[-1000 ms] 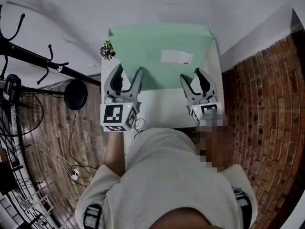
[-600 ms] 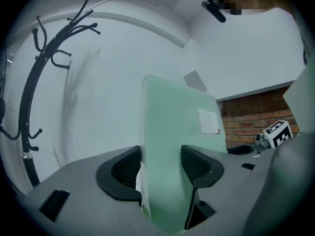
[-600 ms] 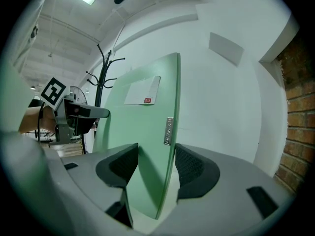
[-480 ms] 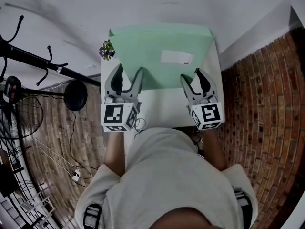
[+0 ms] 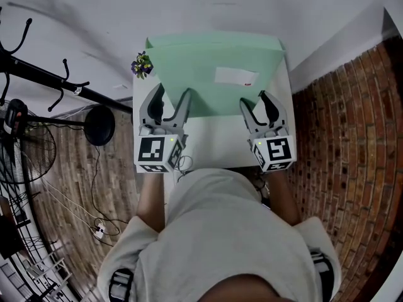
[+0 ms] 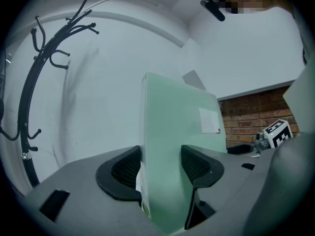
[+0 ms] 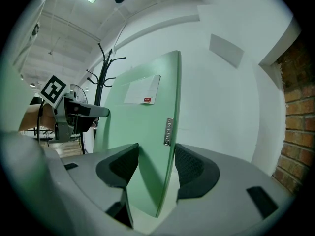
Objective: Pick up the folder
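Green folder (image 5: 214, 58) — straddled by left gripper (image 5: 171, 93), right gripper (image 5: 254, 99), fingers (image 6: 123, 171) apart

Print on the folder's (image 5: 208, 58) white label (image 5: 234, 76) is too small to read in head view, and lettering on its metal tag (image 7: 168, 131) is too blurred in right gripper view. Small flowery thing (image 5: 142, 65) at the table's (image 5: 214, 140) left corner is too tiny to ID; table's near edge is hidden under the person's torso (image 5: 233, 231). In left gripper view, folder's bottom edge & coat rack's (image 6: 29, 107) foot are hidden behind the left gripper's (image 6: 160, 167) body.
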